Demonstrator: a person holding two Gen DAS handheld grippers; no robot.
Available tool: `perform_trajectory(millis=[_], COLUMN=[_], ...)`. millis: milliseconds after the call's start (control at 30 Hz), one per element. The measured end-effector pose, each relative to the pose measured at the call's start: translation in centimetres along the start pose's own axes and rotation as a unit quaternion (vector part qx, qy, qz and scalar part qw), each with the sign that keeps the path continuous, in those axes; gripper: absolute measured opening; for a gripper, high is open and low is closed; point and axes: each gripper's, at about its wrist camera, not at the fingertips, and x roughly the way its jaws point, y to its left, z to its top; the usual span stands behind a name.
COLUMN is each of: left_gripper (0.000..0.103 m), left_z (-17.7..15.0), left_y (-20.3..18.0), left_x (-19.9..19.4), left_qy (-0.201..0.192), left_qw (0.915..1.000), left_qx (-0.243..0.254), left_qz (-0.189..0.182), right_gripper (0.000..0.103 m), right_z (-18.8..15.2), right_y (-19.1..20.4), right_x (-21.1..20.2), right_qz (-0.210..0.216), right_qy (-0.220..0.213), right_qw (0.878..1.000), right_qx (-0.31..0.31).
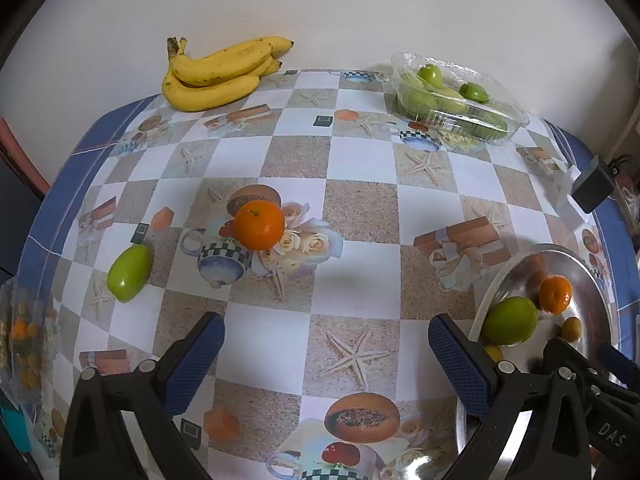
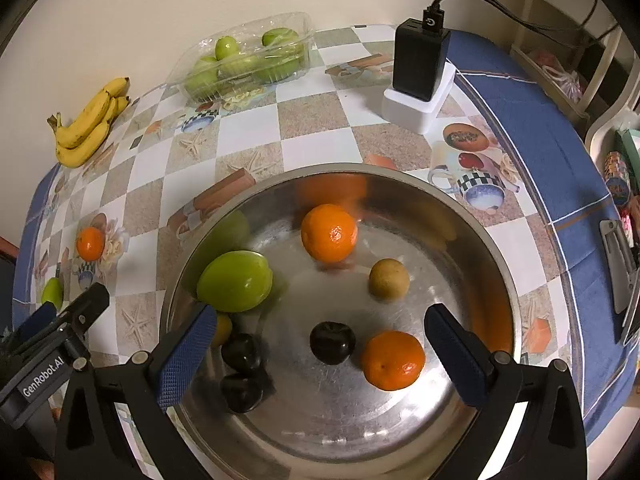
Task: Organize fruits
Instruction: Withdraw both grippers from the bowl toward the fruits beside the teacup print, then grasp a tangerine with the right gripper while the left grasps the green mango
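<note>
A steel bowl [image 2: 496, 248] holds two oranges [image 2: 329, 233], a big green fruit [image 2: 234, 281], a small yellow-brown fruit [image 2: 389, 279] and dark plums [image 2: 332, 342]. My right gripper [image 2: 320, 360] is open and empty over the bowl. My left gripper [image 1: 326, 360] is open and empty above the table, left of the bowl [image 1: 592, 280]. An orange [image 1: 259, 224] and a green fruit [image 1: 129, 272] lie on the table ahead of the left gripper. Both also show at the left in the right wrist view, the orange [image 2: 90, 243] and the green fruit [image 2: 53, 293].
A bunch of bananas [image 1: 218, 74] lies by the back wall. A clear plastic box of green fruits [image 1: 456, 98] stands at the back right. A black charger on a white base [image 2: 418, 76] stands behind the bowl. The table's blue edge [image 2: 560, 152] curves on the right.
</note>
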Motion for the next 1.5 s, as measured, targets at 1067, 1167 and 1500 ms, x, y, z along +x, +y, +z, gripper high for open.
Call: perform_trajectory(millis=[1067,1167,1500], left_gripper=[0.103,0.103,0.103], left_z=[1.5,1.3,1.0], left_y=[11.3,13.1,18.2], left_x=[-1.1,-1.0,-0.3], left_qy=[-0.021,-0.019,-0.013], left_qw=[0.9979,0.997,0.9922], left_qx=[-0.037,-0.052,-0.109], left_qz=[0.049,0.054,0.06], right_gripper=[0.103,0.103,0.103], right_z=[-1.5,-2.0,-2.7], right_y=[11.4,13.2,17.9], right_x=[-0.8,-0.5,0.4], right_qz=[0.056,0.055,0.089], right_qy=[-0.025,-0.021,-0.007], right_qw=[0.992,0.989,0.981], right_qx=[-0.112,-0.135,-0.171])
